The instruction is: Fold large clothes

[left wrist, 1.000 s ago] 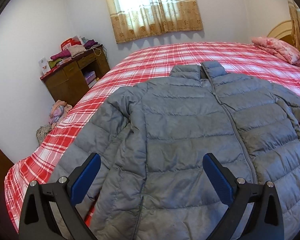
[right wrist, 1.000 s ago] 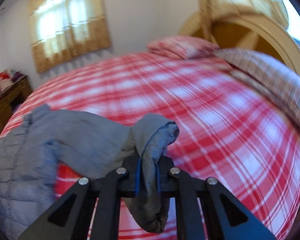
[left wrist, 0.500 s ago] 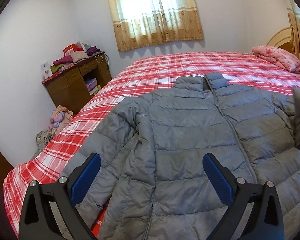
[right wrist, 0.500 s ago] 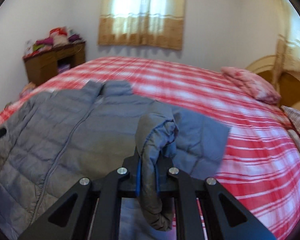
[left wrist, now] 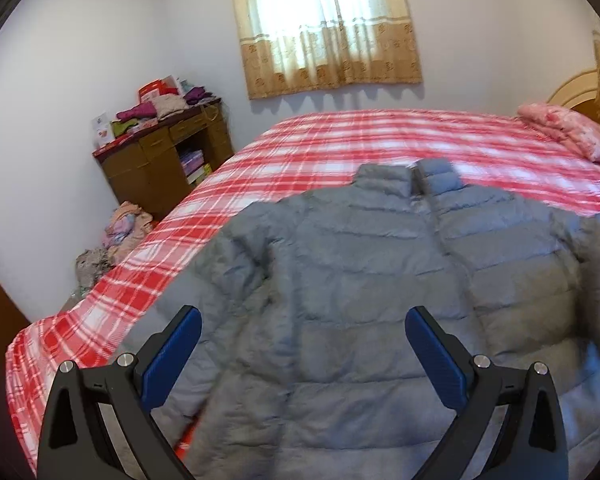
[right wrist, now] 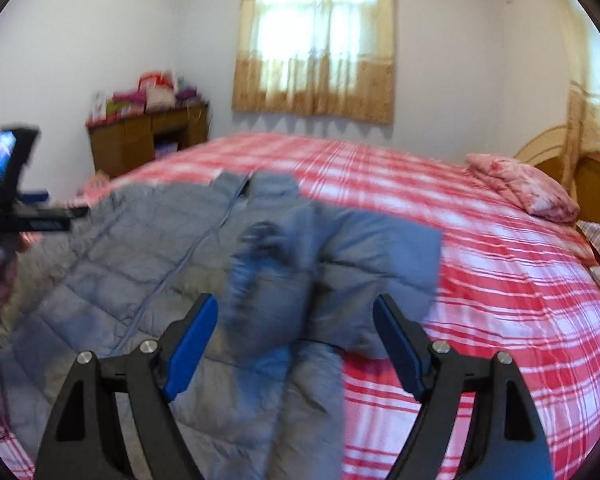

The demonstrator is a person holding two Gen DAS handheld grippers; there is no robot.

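A grey quilted jacket [left wrist: 360,280] lies front up on the red plaid bed [left wrist: 340,140], collar toward the window. My left gripper [left wrist: 302,344] is open and empty, hovering above the jacket's lower left part. My right gripper [right wrist: 296,328] is open above the jacket's right sleeve [right wrist: 268,284], which is blurred and lies folded in over the jacket body [right wrist: 132,264]. The left gripper also shows in the right wrist view [right wrist: 24,212] at the far left.
A pink pillow [left wrist: 572,136] lies near the wooden headboard [right wrist: 572,168] at the right. A brown dresser [left wrist: 160,156] piled with clothes stands against the left wall, with a heap of clothes [left wrist: 120,232] on the floor beside the bed. A curtained window [left wrist: 324,20] is behind.
My right gripper carried the right sleeve leftward over the jacket body, then opened and let it go. My left gripper stayed open and tilted up slightly.
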